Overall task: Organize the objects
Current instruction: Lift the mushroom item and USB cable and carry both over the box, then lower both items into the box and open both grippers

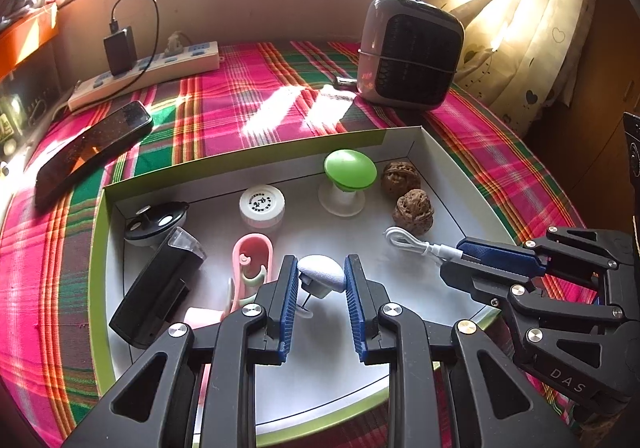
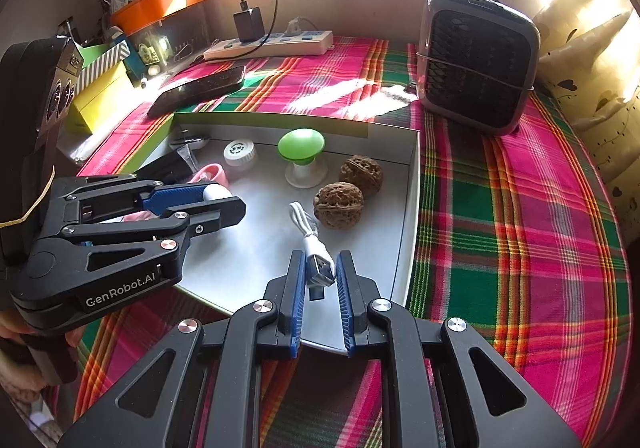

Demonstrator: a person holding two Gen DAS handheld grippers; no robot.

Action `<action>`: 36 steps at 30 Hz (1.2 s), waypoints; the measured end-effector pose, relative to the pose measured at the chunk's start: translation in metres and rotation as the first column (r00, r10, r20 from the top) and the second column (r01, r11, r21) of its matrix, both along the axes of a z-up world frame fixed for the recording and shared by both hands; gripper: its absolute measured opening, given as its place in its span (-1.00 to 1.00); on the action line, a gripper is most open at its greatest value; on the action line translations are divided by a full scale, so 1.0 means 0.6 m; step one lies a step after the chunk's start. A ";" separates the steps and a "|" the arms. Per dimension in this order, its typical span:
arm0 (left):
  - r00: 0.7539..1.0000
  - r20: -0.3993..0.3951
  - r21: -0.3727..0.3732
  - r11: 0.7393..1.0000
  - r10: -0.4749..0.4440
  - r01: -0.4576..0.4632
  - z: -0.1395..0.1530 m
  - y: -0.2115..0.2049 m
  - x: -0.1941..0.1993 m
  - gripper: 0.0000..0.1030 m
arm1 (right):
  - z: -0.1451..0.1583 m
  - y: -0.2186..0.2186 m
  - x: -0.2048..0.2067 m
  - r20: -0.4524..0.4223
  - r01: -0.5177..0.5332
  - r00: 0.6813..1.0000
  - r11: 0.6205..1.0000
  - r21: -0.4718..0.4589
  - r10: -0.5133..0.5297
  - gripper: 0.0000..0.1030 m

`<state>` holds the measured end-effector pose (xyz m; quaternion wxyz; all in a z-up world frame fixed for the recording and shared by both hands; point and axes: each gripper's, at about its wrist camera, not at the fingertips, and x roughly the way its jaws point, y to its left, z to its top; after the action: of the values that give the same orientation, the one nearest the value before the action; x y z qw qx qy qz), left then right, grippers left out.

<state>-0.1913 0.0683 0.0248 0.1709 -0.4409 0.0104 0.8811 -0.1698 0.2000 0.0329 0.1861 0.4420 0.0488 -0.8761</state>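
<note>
A shallow white tray with a green rim (image 1: 96,248) (image 2: 412,183) lies on the plaid cloth. My left gripper (image 1: 320,272) is shut on a small white mushroom-shaped holder (image 1: 322,274), held just above the tray floor; it also shows in the right wrist view (image 2: 218,193). My right gripper (image 2: 318,268) is shut on the USB plug of a white cable (image 2: 316,268), whose cord (image 1: 404,238) loops on the tray. In the tray are a green mushroom holder (image 1: 350,167), two walnuts (image 1: 412,205), a white jar (image 1: 262,203), a pink holder (image 1: 252,260) and a black device (image 1: 156,292).
Beyond the tray on the cloth are a black phone (image 1: 92,151), a white power strip with a black charger (image 1: 148,67) and a grey desk fan (image 1: 412,47). Boxes and clutter (image 2: 104,83) stand at the left. A curtain (image 1: 528,19) hangs at the right.
</note>
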 end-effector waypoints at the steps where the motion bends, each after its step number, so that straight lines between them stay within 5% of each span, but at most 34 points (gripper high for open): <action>1: 1.000 0.001 -0.003 1.000 0.000 0.000 -0.002 0.001 -0.002 -0.58 | -0.001 -0.001 -0.001 0.001 -0.002 1.000 1.000 0.002 0.002 -0.68; 36: 1.000 0.003 -0.022 1.000 -0.002 0.002 -0.009 0.010 -0.004 -0.51 | -0.003 -0.011 0.001 -0.008 -0.015 1.000 0.999 0.033 0.015 -0.67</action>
<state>-0.1937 0.0742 0.0193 0.1668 -0.4441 0.0201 0.8801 -0.1695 0.1936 0.0311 0.1852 0.4408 0.0672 -0.8757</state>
